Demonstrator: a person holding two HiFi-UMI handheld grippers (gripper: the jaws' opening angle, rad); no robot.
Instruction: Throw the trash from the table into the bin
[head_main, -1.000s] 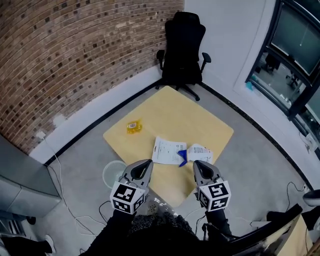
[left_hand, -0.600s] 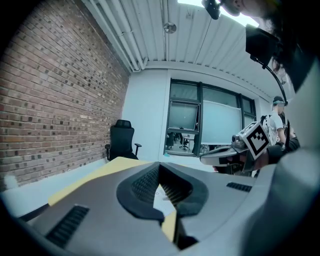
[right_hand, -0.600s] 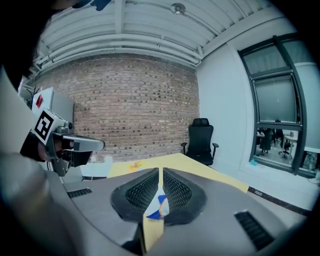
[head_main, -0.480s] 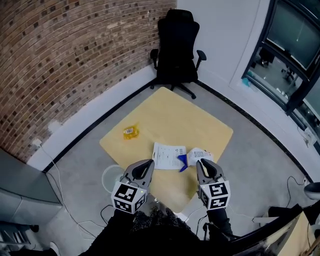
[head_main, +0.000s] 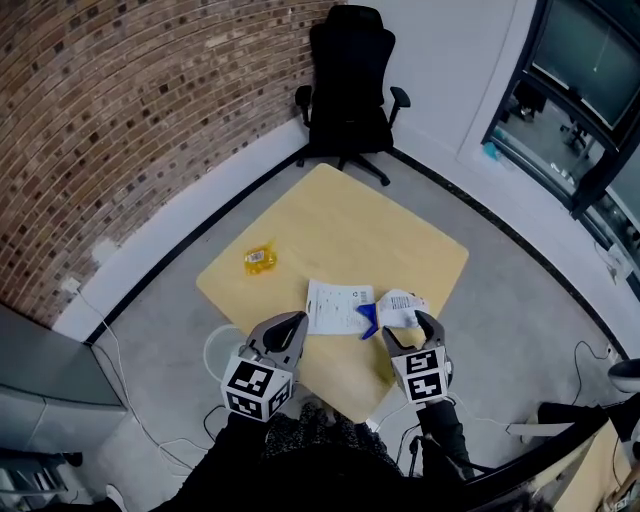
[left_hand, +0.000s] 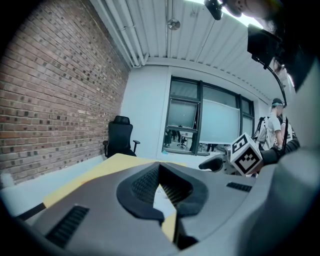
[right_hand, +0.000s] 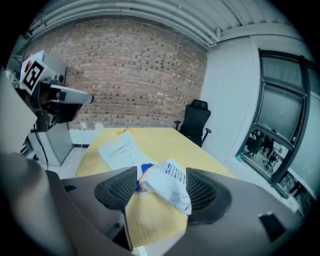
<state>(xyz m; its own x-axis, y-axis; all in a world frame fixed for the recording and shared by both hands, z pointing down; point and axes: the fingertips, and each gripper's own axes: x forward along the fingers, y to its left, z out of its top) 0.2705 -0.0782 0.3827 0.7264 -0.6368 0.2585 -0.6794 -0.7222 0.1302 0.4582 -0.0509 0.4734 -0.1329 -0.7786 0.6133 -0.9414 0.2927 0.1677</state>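
A crumpled white wrapper (head_main: 400, 306) (right_hand: 169, 187) lies near the front right edge of the yellow table (head_main: 370, 230). My right gripper (head_main: 406, 327) (right_hand: 160, 189) is down at it. Its jaws are opening, one on each side of the wrapper, and do not press on it. A blue scrap (head_main: 366, 318) and a flat white printed sheet (head_main: 337, 304) (right_hand: 118, 149) lie just left of the wrapper. Farther left sits a small yellow wrapper (head_main: 259, 259). My left gripper (head_main: 288, 326) (left_hand: 160, 171) hovers shut and empty over the table's front edge. A white bin (head_main: 223, 349) stands on the floor by the table's left corner.
A black office chair (head_main: 347, 80) stands beyond the table's far corner, by the brick wall (head_main: 130, 110). Cables trail over the grey floor (head_main: 150, 330) to the left. Glass partitions (head_main: 580, 90) run along the right. A grey cabinet (head_main: 40, 380) stands at the far left.
My right gripper has sunk to the table, and its jaws, shut before, now stand apart around the crumpled wrapper. My left gripper has edged forward a little.
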